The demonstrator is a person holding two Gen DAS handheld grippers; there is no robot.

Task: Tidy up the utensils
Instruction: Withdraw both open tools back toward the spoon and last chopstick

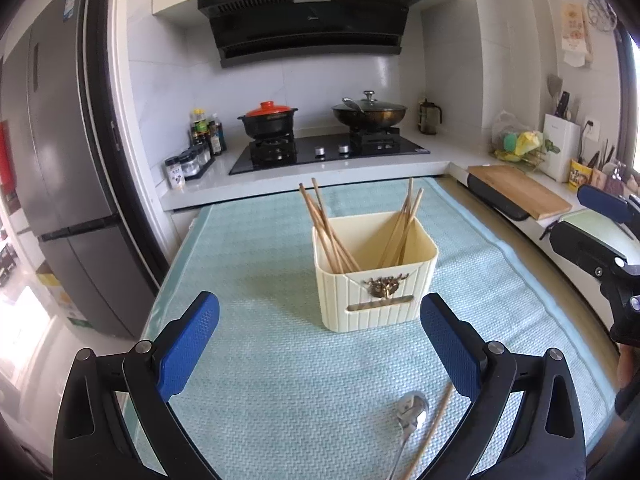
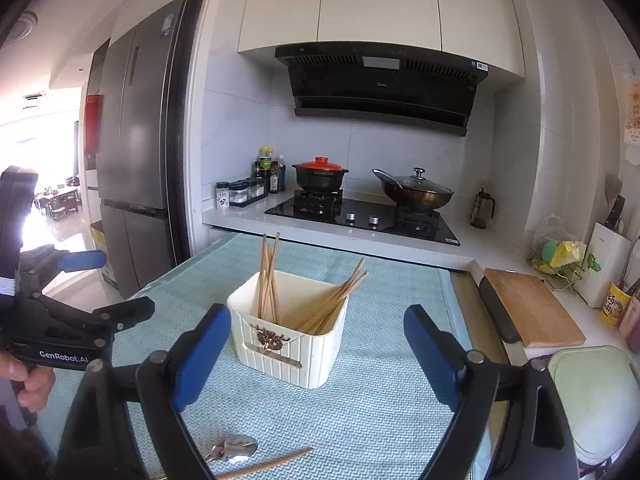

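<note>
Both hand-held grippers are empty and spread wide: the left hand-held gripper (image 1: 320, 344) and the right hand-held gripper (image 2: 318, 354) each frame the cream holder (image 1: 374, 276) on the green mat (image 1: 248, 264) covering the counter. The holder stands at about 12 o'clock from either one, with chopsticks (image 1: 326, 232) leaning in two bunches, one to its left, one to its right.

Still loose on the mat, at 6 o'clock and close under the grippers, lie a spoon (image 2: 234, 450) and one chopstick (image 2: 276, 464), just beside each other.

The likely trouble:
- The spoon and the chopstick lie so near each other that a pinch on one may drag or flick the other.
- Both lie flat on soft, textured cloth; the fingers may snag the mat or slide over the thin chopstick.
- The holder looks light; a late release or a knock against the leaning chopsticks could tip it.
- The two grippers work close together and could collide above the holder.
</note>
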